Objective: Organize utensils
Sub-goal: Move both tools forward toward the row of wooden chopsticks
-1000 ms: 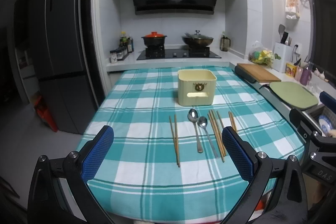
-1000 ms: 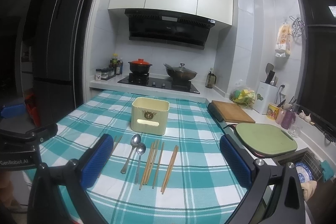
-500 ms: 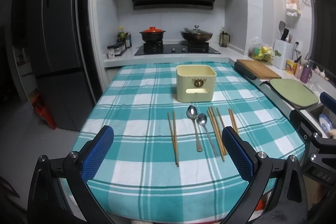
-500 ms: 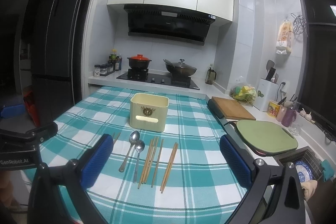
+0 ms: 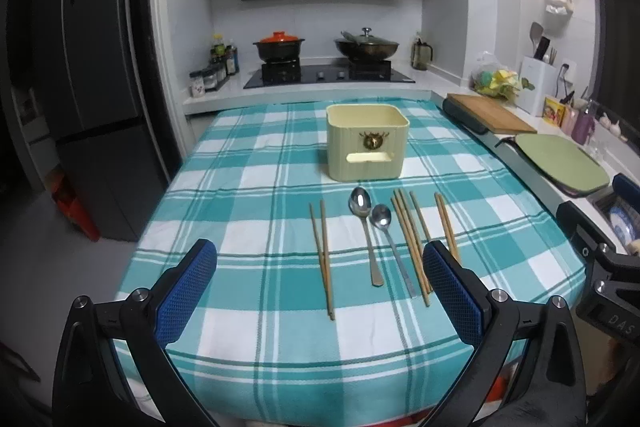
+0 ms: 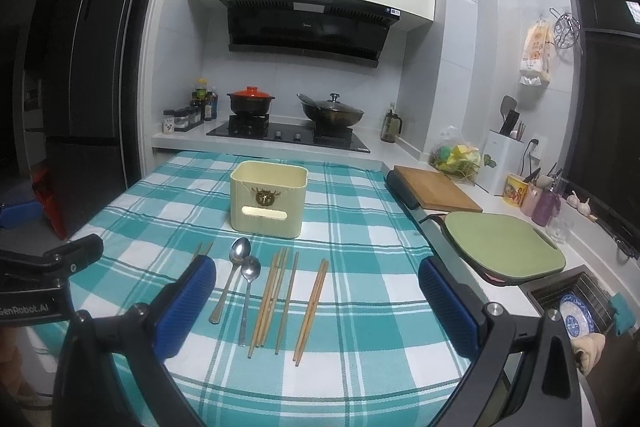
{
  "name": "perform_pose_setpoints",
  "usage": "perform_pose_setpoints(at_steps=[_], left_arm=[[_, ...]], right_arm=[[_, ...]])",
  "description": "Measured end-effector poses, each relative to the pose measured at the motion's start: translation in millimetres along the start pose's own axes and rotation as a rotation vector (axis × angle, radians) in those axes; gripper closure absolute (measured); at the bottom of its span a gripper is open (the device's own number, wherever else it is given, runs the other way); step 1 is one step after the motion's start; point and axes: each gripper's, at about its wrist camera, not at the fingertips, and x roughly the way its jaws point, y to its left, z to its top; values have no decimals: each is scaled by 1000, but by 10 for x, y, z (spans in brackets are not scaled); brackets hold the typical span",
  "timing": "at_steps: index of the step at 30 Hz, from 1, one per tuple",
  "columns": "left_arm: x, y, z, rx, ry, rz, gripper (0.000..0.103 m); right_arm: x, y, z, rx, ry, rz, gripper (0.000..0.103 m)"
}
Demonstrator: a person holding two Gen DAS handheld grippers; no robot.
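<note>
- On the teal checked desk (image 5: 248,267), steel spoons (image 5: 366,223) and brown wooden chopsticks (image 5: 412,239) lie just before the cream square holder (image 5: 367,143).
- Both tools, left (image 5: 320,291) and right (image 6: 316,307), hover with pads apart, empty.
- Pinch one utensil mid-shaft, keeping clear of neighbours.

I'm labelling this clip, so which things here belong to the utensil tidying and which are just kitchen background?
Part of the job: two spoons, chopsticks on the checked cloth, cream holder box.

Just background: orange-lidded pot, wok, wooden board, green board.
</note>
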Motion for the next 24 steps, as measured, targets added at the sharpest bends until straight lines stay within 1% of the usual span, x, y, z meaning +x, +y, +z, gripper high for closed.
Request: perform_pose_setpoints(at_steps=[6,12,16,20,22,24], left_arm=[[257,52,14,0,41,-9,0],[548,145,49,-7,74,-26,1],[757,200,27,-31,98,-7,1],[882,222,-45,-48,114,12,1],[958,210,-82,-47,149,1,1],[1047,169,-119,-21,191,-4,1]], right_arm=[[221,-76,-23,5,37,-45,0],[505,-131,-102,0,98,-94,0],[657,-129,-158,-15,132,-111,0],[791,-154,-212,-23,162,-124,0],[868,-167,-257,-25,181,-124,0],[936,-168,-297,-30,195,-123,0]])
